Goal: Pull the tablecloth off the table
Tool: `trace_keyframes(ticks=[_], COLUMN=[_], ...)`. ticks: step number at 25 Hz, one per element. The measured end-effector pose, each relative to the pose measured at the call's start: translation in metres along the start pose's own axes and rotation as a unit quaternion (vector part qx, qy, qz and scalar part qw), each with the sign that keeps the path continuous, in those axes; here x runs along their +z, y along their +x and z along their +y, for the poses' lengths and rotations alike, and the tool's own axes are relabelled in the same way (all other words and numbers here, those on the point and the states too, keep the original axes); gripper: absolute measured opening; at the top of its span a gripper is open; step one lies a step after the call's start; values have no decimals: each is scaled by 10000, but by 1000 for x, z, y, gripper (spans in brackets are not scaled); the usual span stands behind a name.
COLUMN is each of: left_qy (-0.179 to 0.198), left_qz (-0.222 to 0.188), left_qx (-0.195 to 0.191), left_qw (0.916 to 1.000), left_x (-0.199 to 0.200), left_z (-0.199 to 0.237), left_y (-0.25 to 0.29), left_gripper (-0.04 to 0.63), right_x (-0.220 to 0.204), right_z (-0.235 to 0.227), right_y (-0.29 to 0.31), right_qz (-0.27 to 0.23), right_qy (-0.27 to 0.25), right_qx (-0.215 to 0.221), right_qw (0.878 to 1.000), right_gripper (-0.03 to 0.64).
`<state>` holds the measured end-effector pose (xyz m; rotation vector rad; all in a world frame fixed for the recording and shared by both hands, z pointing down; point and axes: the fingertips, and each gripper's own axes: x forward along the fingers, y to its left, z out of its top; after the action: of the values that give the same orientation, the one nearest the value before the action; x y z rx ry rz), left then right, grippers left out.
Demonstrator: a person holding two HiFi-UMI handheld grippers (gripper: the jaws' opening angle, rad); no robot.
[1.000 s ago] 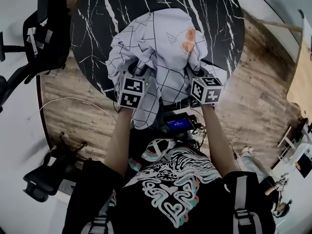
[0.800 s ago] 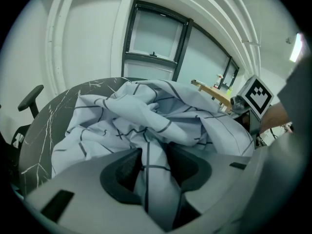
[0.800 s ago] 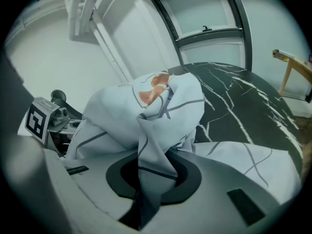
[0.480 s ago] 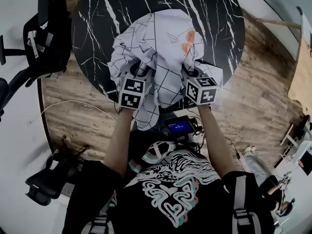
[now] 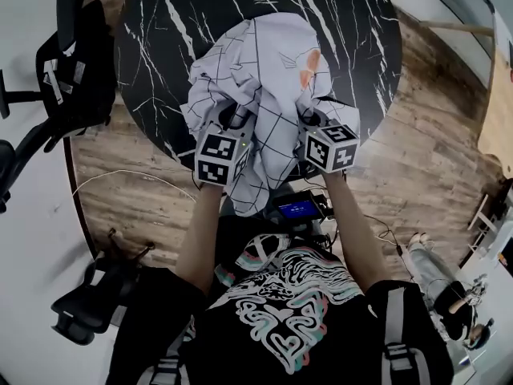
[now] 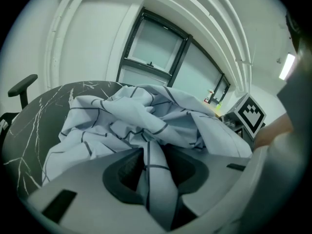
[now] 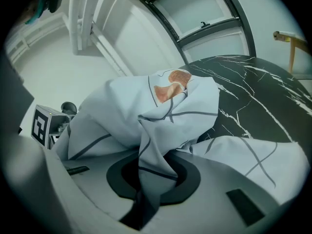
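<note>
Head view: the white, dark-grid-lined fabric tablecloth (image 5: 264,70) lies bunched in a heap on the near half of the round black marble table (image 5: 168,22). One tail hangs over the near edge. Side by side, the left gripper (image 5: 235,121) and the right gripper (image 5: 311,121) are buried in the heap's near side.

Left gripper view: the jaws have just been closing. A fold of cloth runs between them, pinched (a thin bite, one fold only).

Right gripper view: jaws nearly together, clamped on a twisted fold.

Judgement: draw both hands toward the body evenly and low, so the heap slides off the edge. Check that the left bite does not slip.
</note>
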<state>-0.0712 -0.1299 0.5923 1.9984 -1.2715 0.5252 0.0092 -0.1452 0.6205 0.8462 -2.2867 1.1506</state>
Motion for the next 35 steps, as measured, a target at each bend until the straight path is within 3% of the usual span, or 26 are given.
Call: trace_keyframes(ticks=[7,26,35], left_qy=[273,390,640], left_qz=[-70,-365,-555], left_qx=[-152,-278,-323], left_qw=[9995,9982,9959], left_x=[4,23,41], left_z=[-14,-34,-41], left_y=[-6,-30,-45], left_gripper=[97,80,74], right_x=[0,21,38], right_z=[11,41,57], right_y=[-1,-17,-28], right_qz=[12,-182,-389], right_qy=[-84,-407,-568], right_qx=[-17,-20,4], right_qw=[10000,9990,9976], right_gripper=[43,40,40])
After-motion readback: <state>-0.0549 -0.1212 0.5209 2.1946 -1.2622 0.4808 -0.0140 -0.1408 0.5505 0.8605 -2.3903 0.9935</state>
